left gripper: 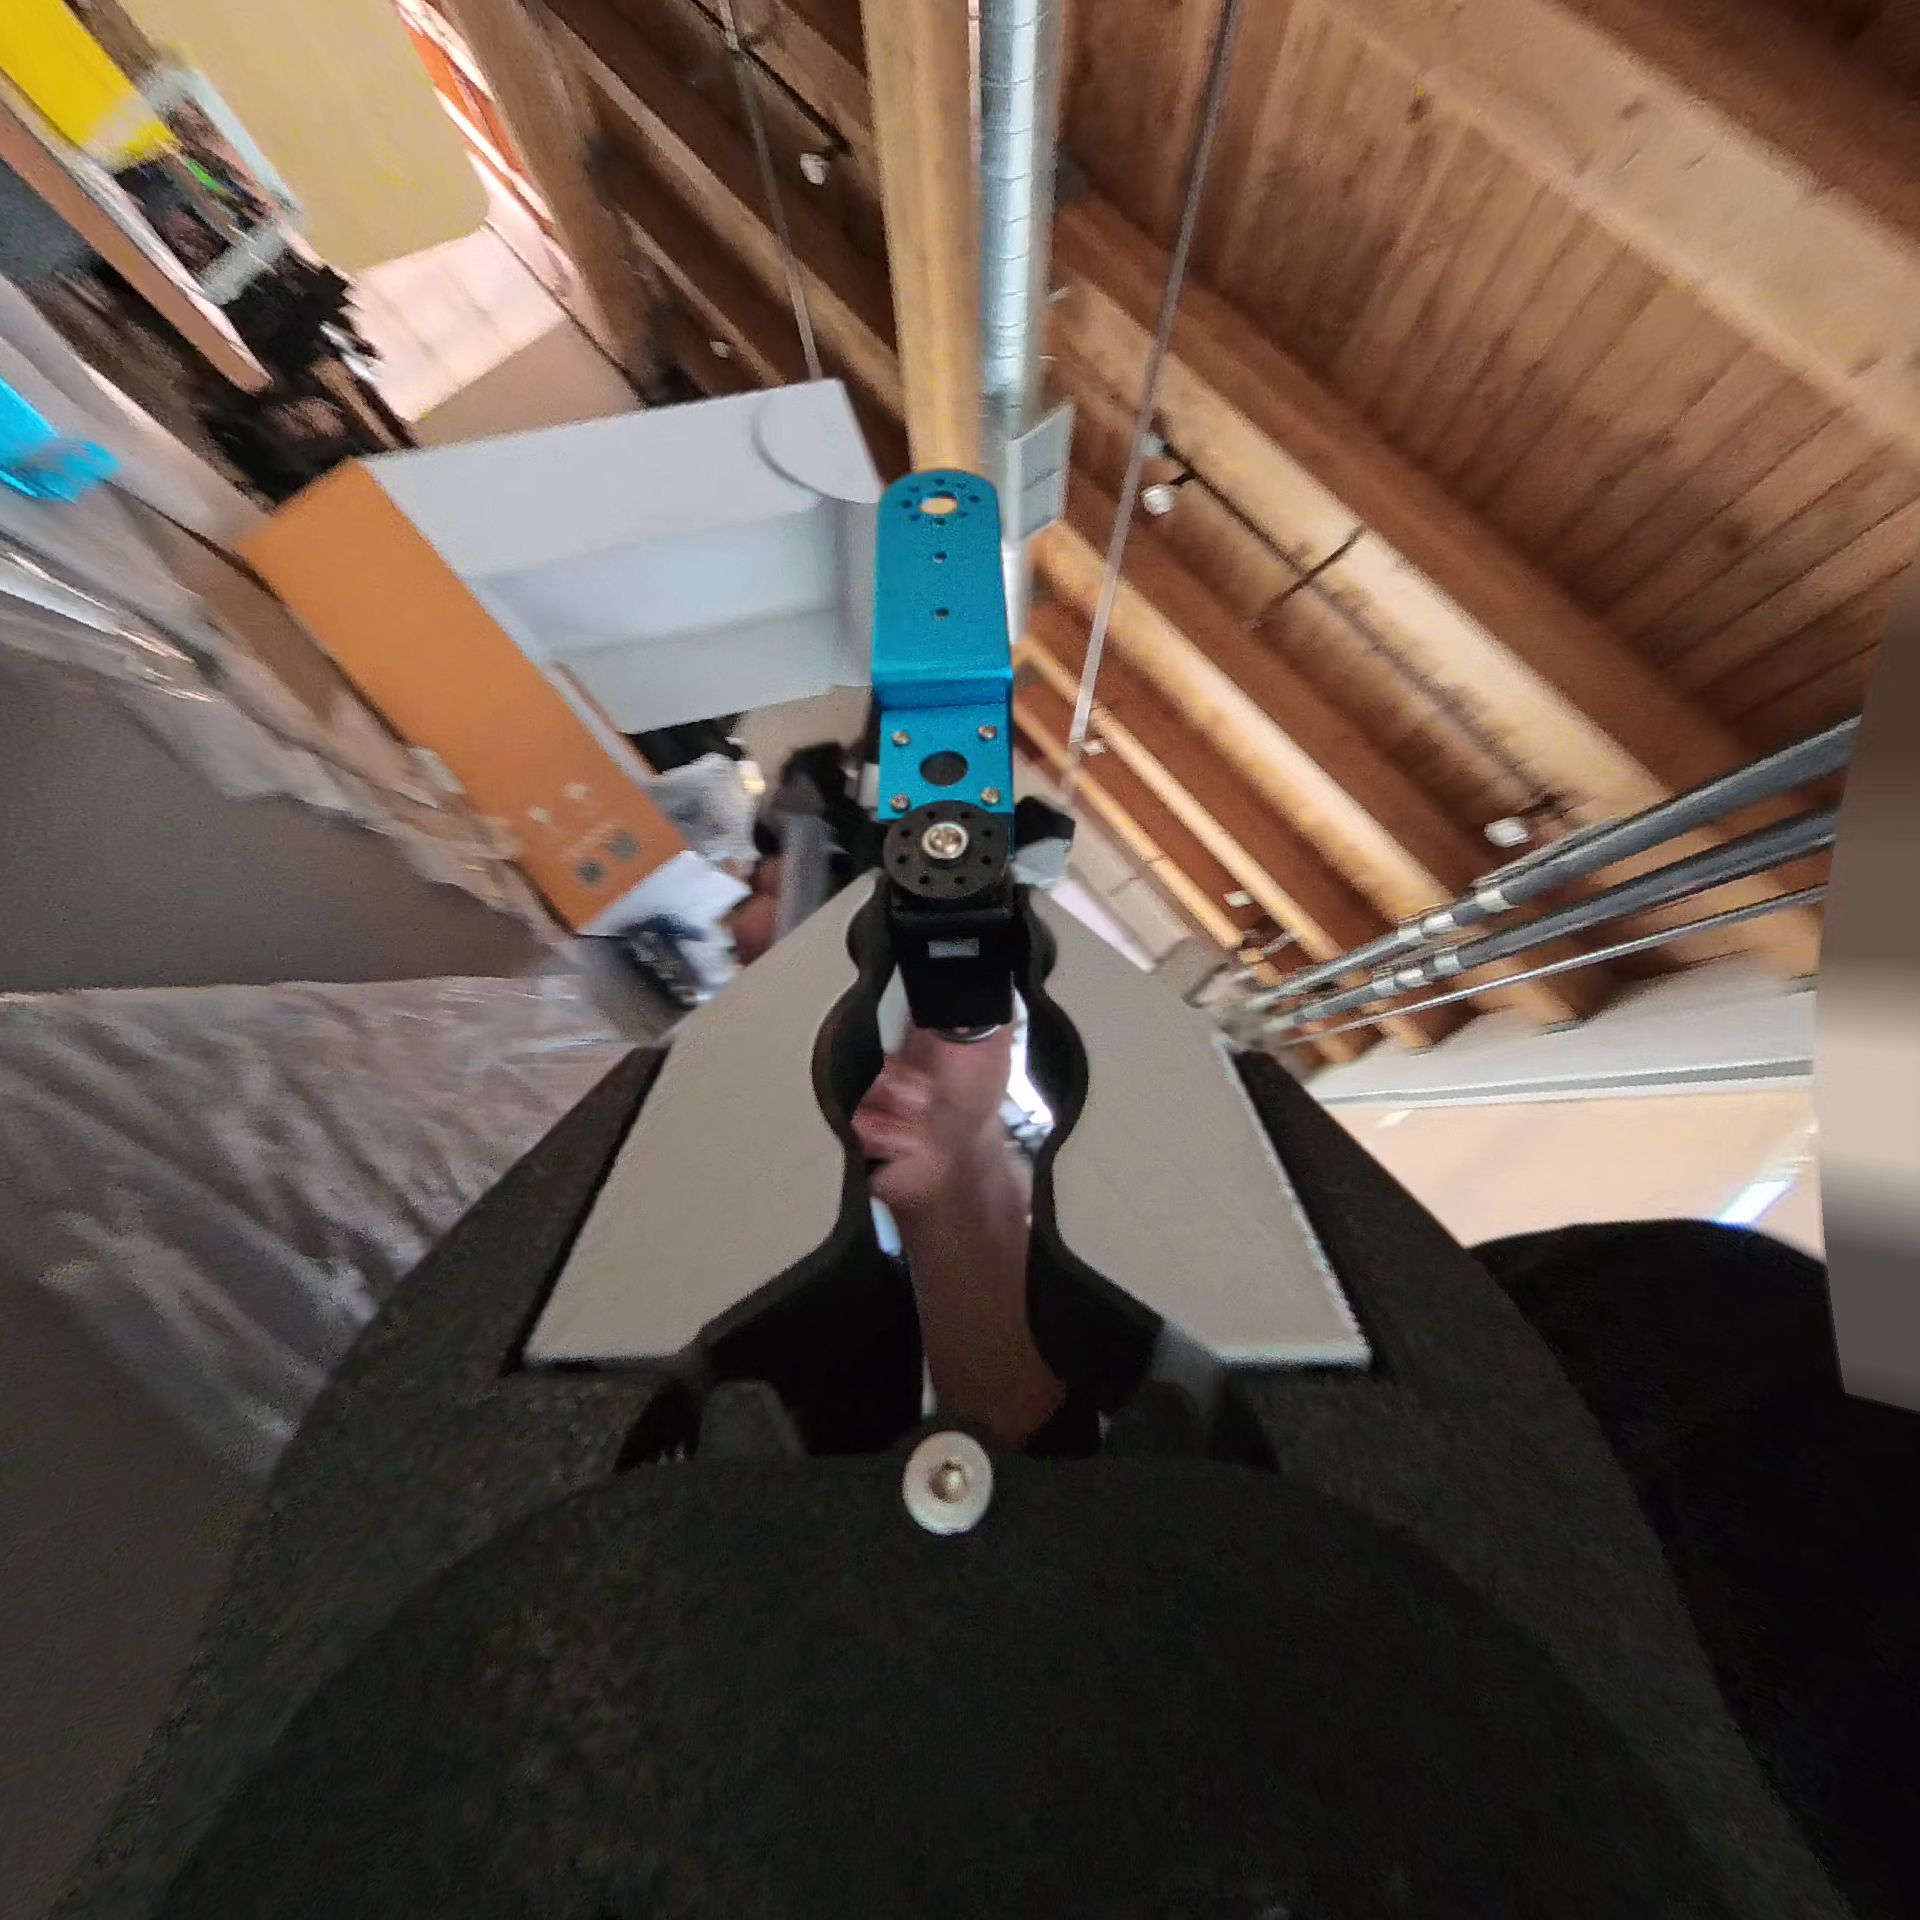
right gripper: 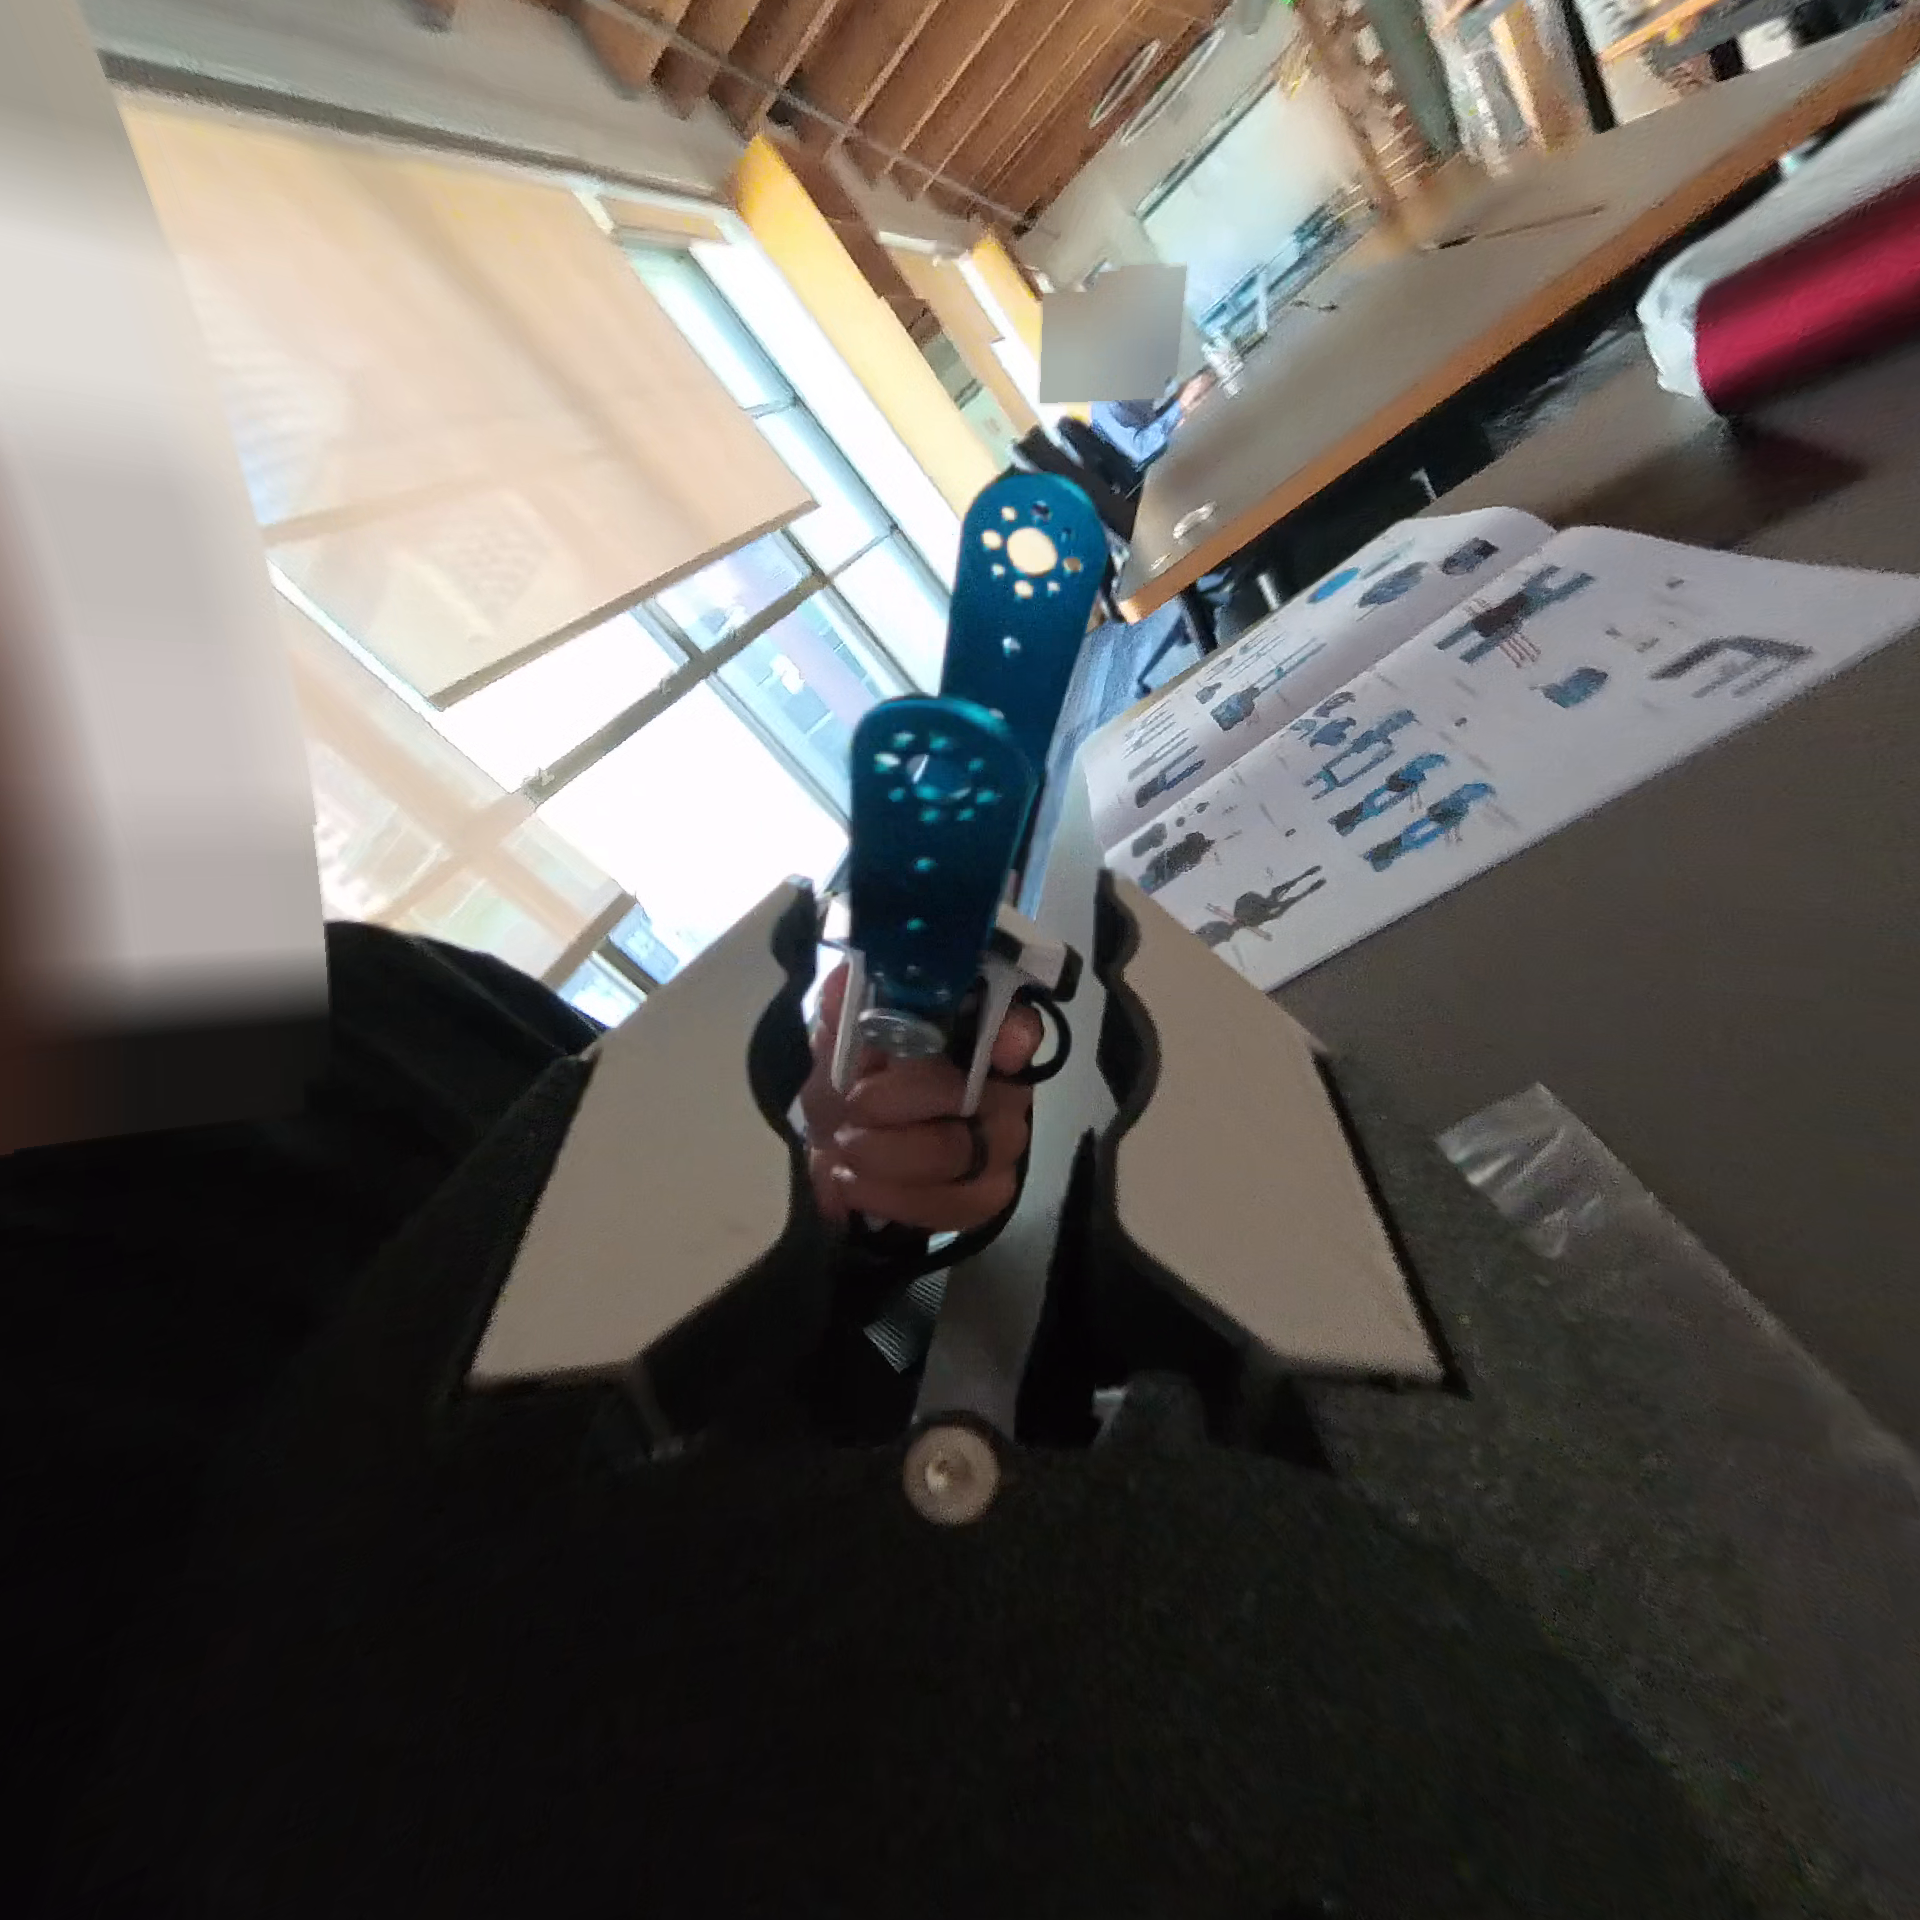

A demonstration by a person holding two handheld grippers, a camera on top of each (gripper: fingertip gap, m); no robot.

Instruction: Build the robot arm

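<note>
Both pairs of tongs are lifted off the surface and face each other. The left tongs (left gripper: 948, 935) are pinching a small black servo motor with a round horn (left gripper: 948, 914), and a blue anodised metal bracket with drilled holes (left gripper: 940, 613) stands straight out beyond their tips. The right tongs (right gripper: 951, 966) look closed about the base of the same assembly, where the blue U-shaped bracket (right gripper: 925, 831) rises just ahead of them, though I cannot tell exactly which part they bite. Beyond each pair shows a hand (right gripper: 914, 1132) gripping the other tool. To the right of the right tongs an open illustrated instruction booklet (right gripper: 1455, 727) lies on the grey surface (right gripper: 1662, 987). The grips look narrow, so I'd judge that twisting could lever the assembly loose and drop it.
</note>
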